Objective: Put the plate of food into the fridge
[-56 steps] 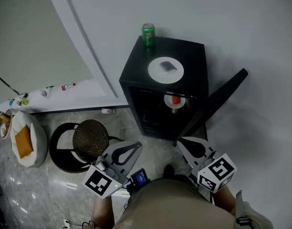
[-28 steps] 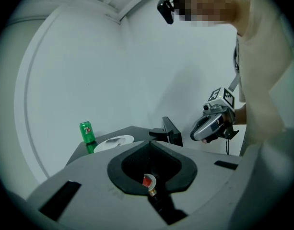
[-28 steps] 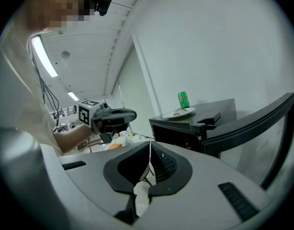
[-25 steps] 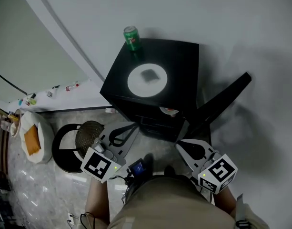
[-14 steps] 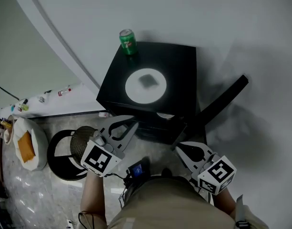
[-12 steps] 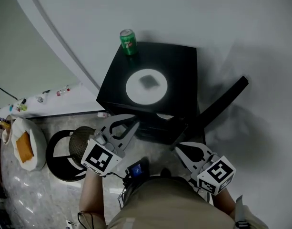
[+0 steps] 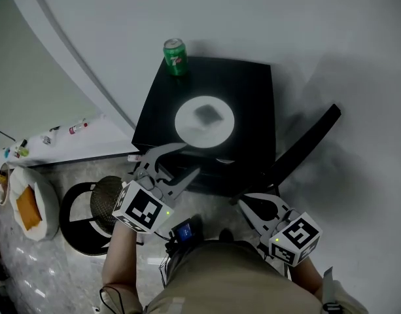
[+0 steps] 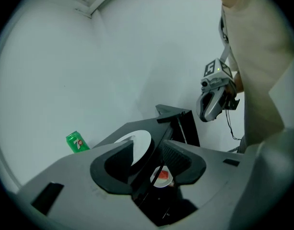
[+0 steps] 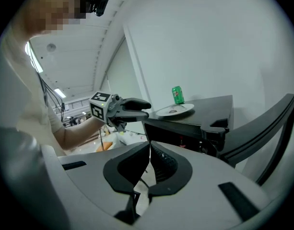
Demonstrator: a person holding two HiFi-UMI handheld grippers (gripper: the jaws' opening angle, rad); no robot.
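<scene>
One plate [image 7: 205, 116] atop black fridge [image 7: 252, 97].

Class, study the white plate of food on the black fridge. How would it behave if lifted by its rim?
The plate looks rigid and shallow, so it should lift without flexing, but held at one edge it would probably tilt. Its smooth rim may be slippery. The small dark food piece seems loose in the middle and could slide.
</scene>
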